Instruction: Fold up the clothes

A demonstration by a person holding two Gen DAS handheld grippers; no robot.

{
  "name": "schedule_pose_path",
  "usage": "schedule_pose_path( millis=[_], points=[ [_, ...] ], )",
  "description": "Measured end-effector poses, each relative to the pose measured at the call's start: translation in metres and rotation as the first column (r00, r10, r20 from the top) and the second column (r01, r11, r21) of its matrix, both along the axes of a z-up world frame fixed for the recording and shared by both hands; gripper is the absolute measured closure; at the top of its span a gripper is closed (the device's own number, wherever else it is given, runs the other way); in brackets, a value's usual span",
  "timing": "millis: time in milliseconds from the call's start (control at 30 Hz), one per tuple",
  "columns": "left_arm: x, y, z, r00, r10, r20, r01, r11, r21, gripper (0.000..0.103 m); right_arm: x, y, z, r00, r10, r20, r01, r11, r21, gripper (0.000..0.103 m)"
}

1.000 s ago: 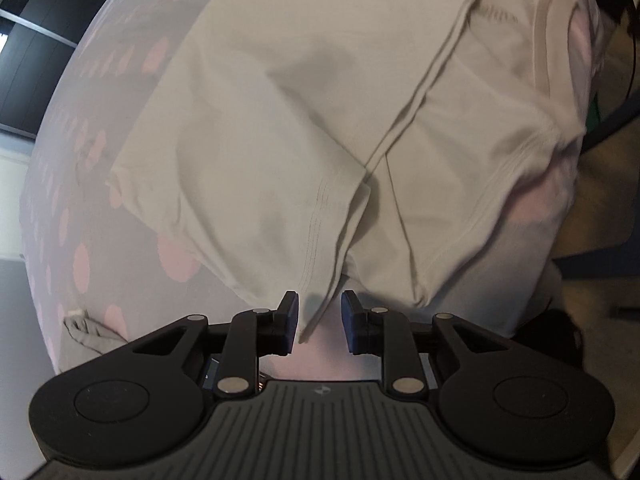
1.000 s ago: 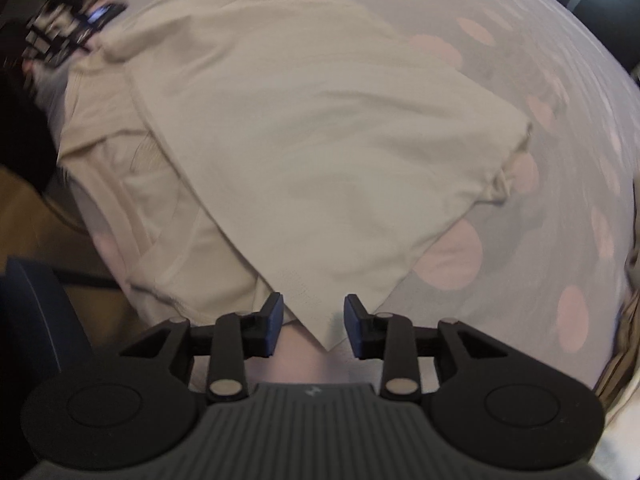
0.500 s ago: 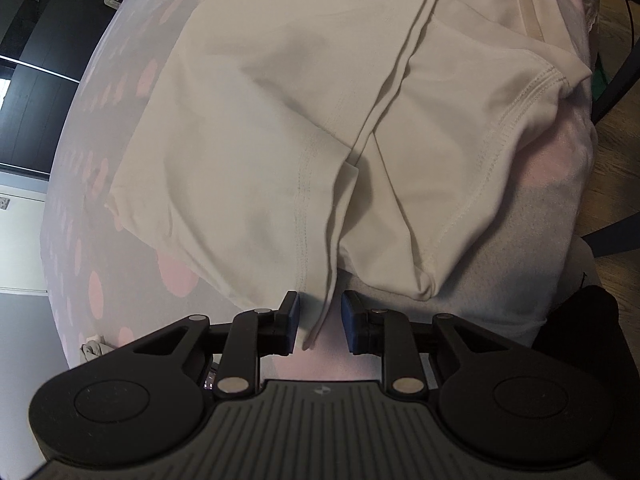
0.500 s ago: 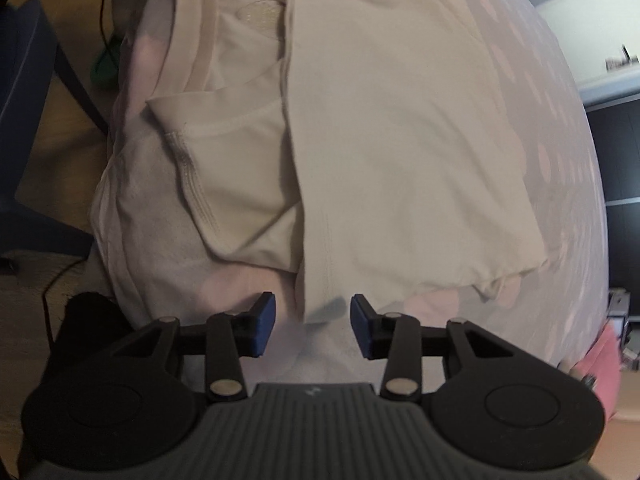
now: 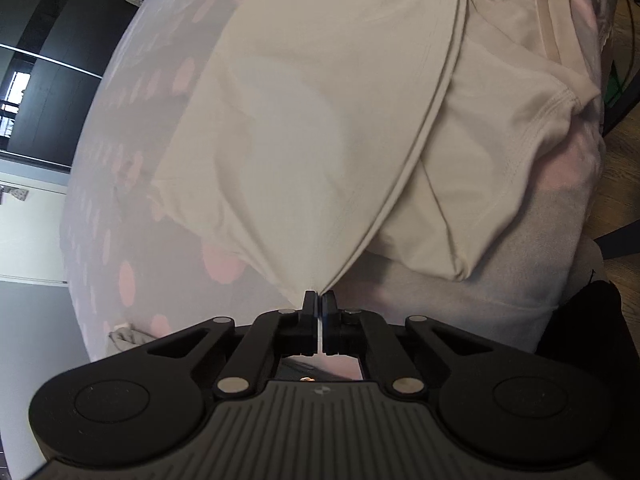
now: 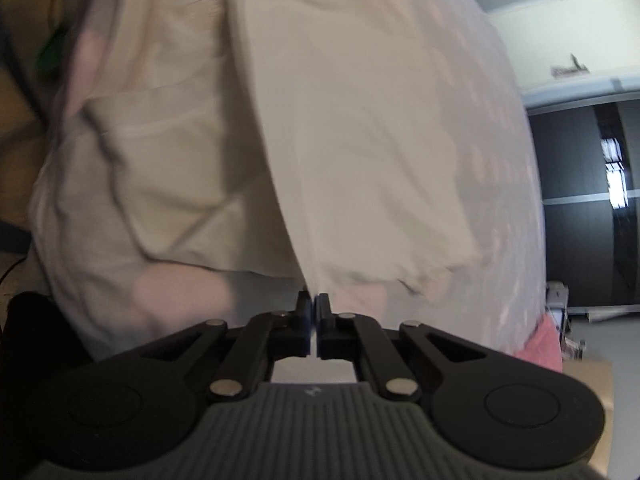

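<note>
T-shirt (image 5: 320, 128), cream-coloured, lies on a bed cover (image 5: 132, 152) of pale fabric with pink spots. One side panel is folded over the body; the sleeve (image 5: 516, 152) and the ribbed collar (image 5: 548, 12) lie exposed beside the fold line.

Left gripper (image 5: 319, 298): jaws are closed on the corner of the folded panel, and the cloth rises taut from the bed to the fingertips. Right gripper (image 6: 313, 300): jaws are pressed together on a corner of the same T-shirt (image 6: 360, 140); this view is motion-blurred, so the exact seam held cannot be confirmed.

Judged step: carry the two pinched corners across the garment to form the next fold.

Procedure:
1. Keep both pinches closed until the cloth is laid down.
2. Raise both corners to equal height so the edge between them stays straight and lightly tensioned.
3. Travel both grippers at the same rate; unequal travel will skew the fold.
4. Lower the edge onto the garment, aligned with the collar end, then release.

Caution: thin jersey slips readily, and excess tension may drag the whole T-shirt toward the bed edge, where the sleeve already overhangs.
</note>
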State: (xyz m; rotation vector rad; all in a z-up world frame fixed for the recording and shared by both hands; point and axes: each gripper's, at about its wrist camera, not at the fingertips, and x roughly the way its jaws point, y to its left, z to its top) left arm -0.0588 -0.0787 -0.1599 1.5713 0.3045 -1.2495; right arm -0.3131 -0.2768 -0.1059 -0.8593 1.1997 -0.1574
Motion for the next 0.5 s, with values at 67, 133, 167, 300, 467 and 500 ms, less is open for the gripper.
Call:
schedule_pose_path(
  millis=[67,133,167,300,467,500],
  points=[
    [-0.004,0.003,0.016,1.000,-0.018,-0.005,0.018,1.000,-0.010,0.103,0.000,-0.014,0.017,0.999,-0.038,0.031,0.038,0.999,0.001,0.101],
    [-0.010,0.006,0.034,0.999,-0.044,-0.010,0.044,0.999,-0.012,0.103,-0.002,-0.022,0.031,0.998,-0.050,0.045,0.050,0.999,-0.005,0.101],
    [-0.014,0.008,0.043,0.998,-0.061,-0.012,0.060,0.998,-0.009,0.103,-0.004,-0.023,0.036,0.998,-0.048,0.045,0.048,0.999,-0.011,0.101],
    [-0.033,0.012,0.063,0.989,-0.142,-0.042,0.143,0.990,0.019,0.103,-0.023,-0.022,0.043,1.000,-0.027,-0.015,0.027,1.000,-0.007,0.101],
    [-0.049,0.025,0.051,0.974,-0.219,-0.059,0.224,0.970,0.093,0.103,-0.040,0.010,0.046,0.995,-0.004,-0.099,0.007,1.000,0.027,0.101],
    [-0.049,0.025,0.046,0.973,-0.221,-0.064,0.227,0.969,0.101,0.103,-0.045,0.013,0.044,0.993,0.002,-0.115,0.002,0.999,0.037,0.101]
  ],
)
